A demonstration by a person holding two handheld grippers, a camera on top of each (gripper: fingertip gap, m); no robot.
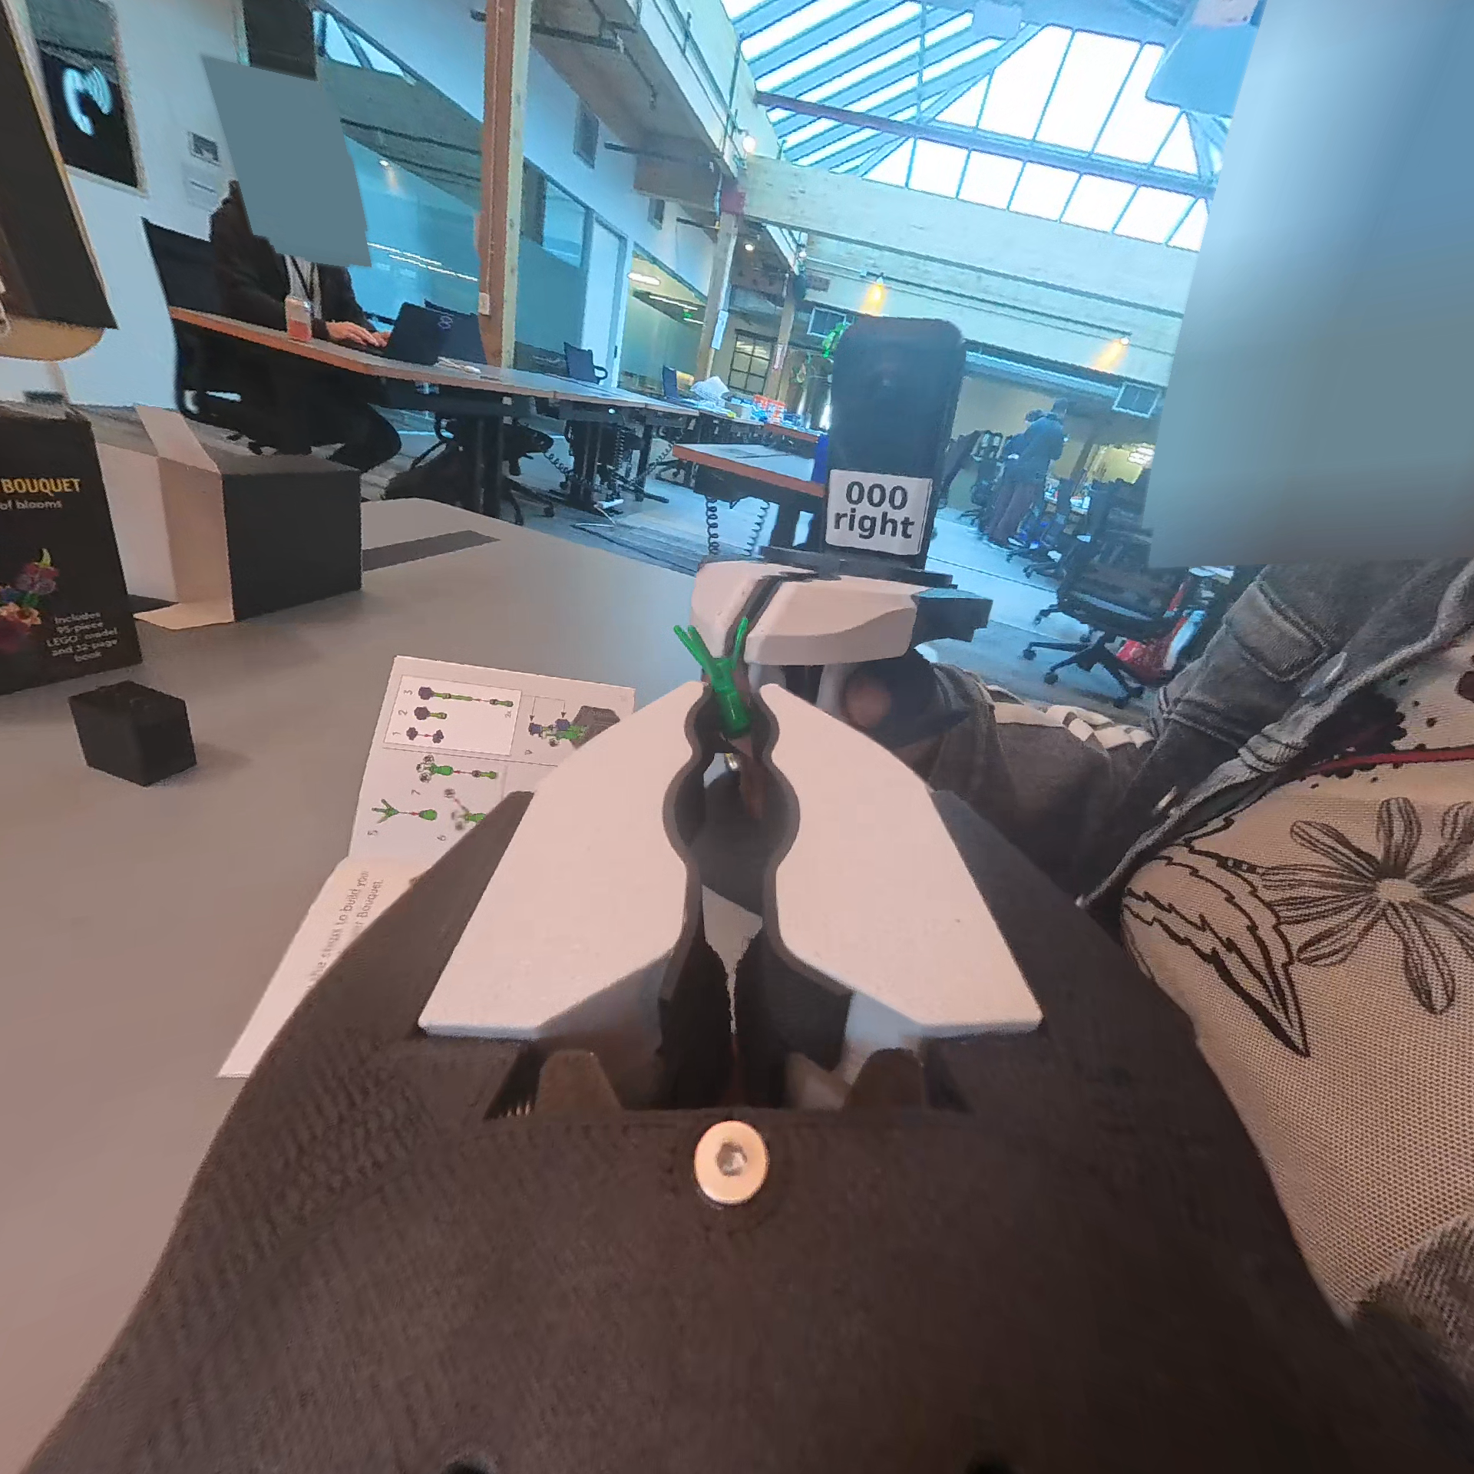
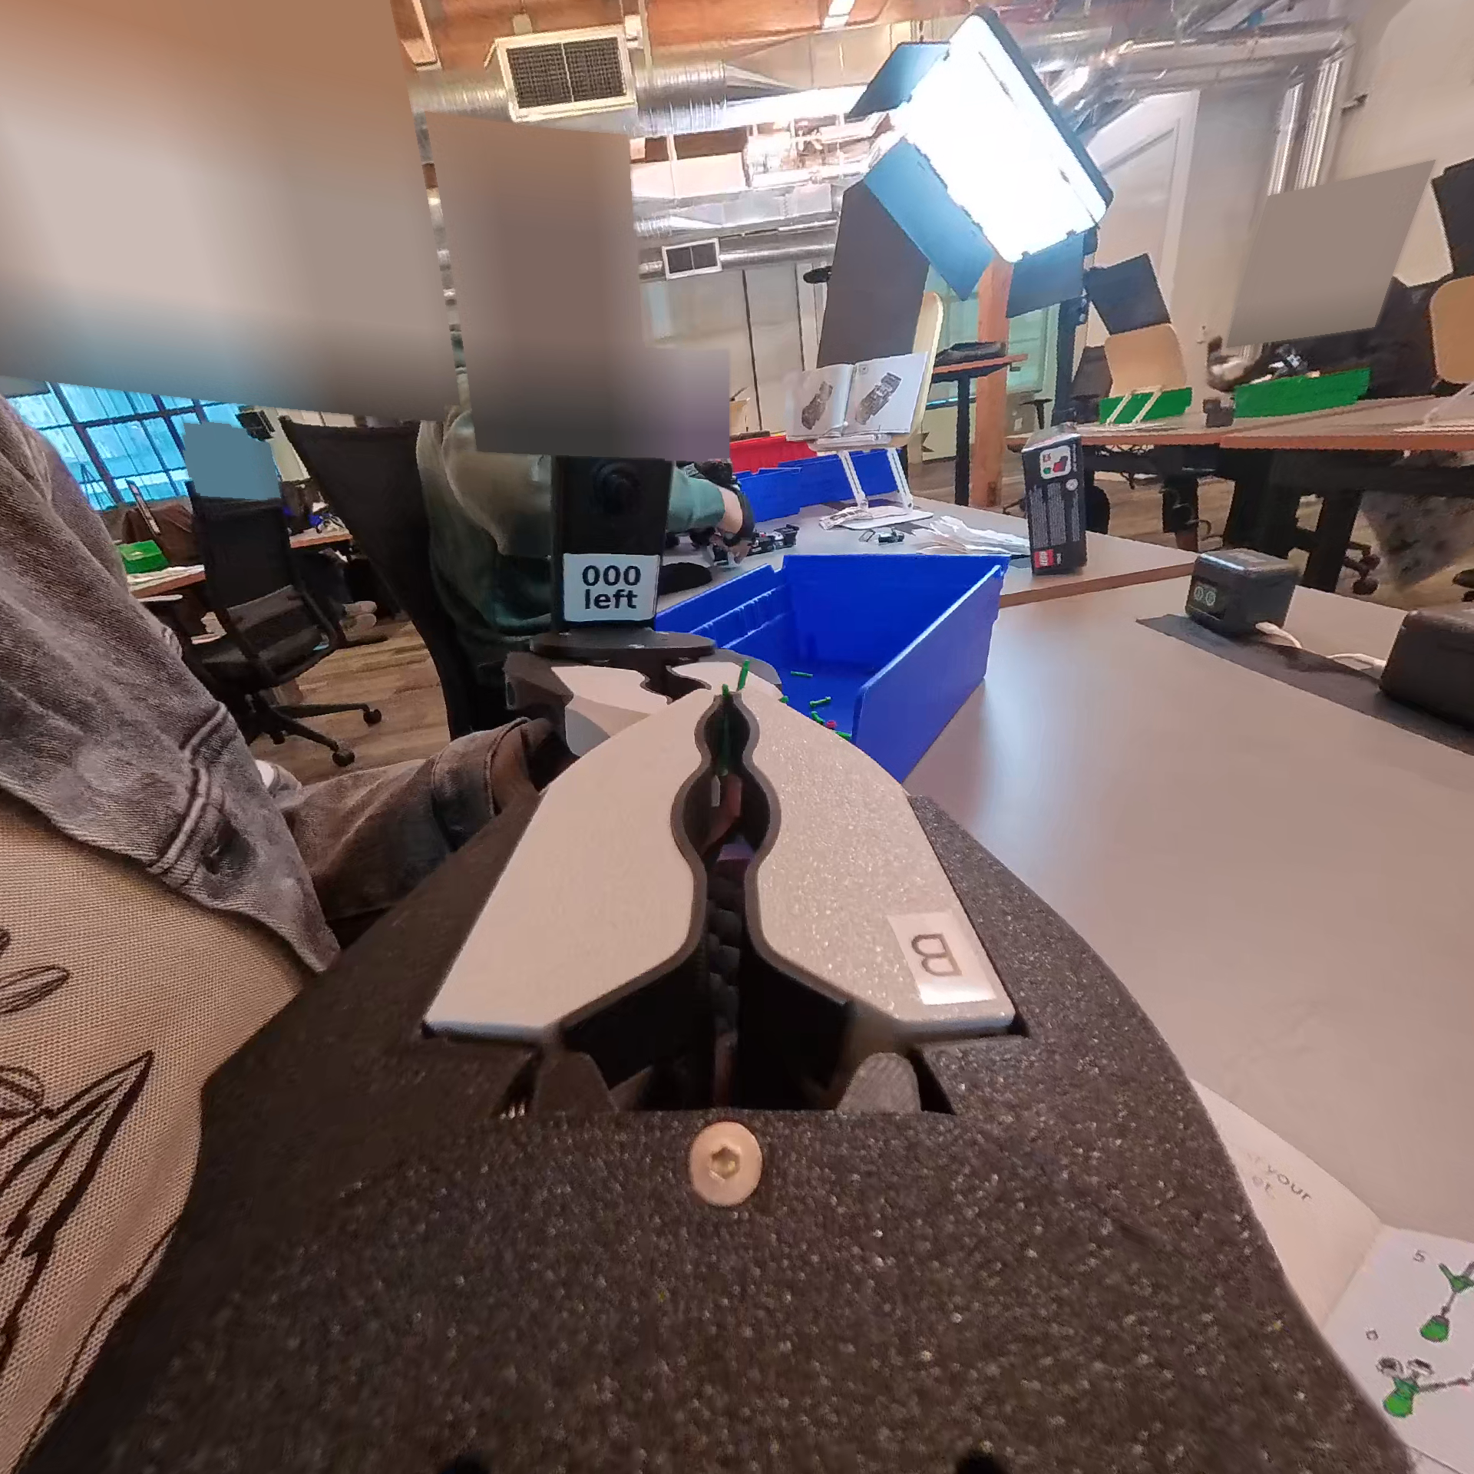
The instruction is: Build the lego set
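Observation:
My left gripper [image 1: 730, 690] is shut on a green forked stem piece [image 1: 722, 678] with a brown rod [image 1: 750, 786] running back through the jaw hollow. The right gripper [image 1: 758, 610] faces it tip to tip, and the fork's prongs reach its fingertips. In the right wrist view, my right gripper [image 2: 726, 703] is shut on a thin green stem piece [image 2: 724, 738]; brown and purple parts show dimly behind it. The left gripper [image 2: 662, 684] sits just beyond. Both are held above the grey table [image 1: 199, 877].
An open instruction booklet [image 1: 470, 742] lies on the table under the grippers, also at the lower right of the right wrist view [image 2: 1404, 1316]. A blue bin [image 2: 917, 630] holds loose green pieces. Black boxes [image 1: 271, 542] and a small black cube [image 1: 132, 730] stand at left. A person's patterned sleeve [image 1: 1316, 917] is close. Less than 4 cm separates the two grippers' tips. The small black cube [image 1: 132, 730] is about equally far from each gripper, around 30 centimeters.

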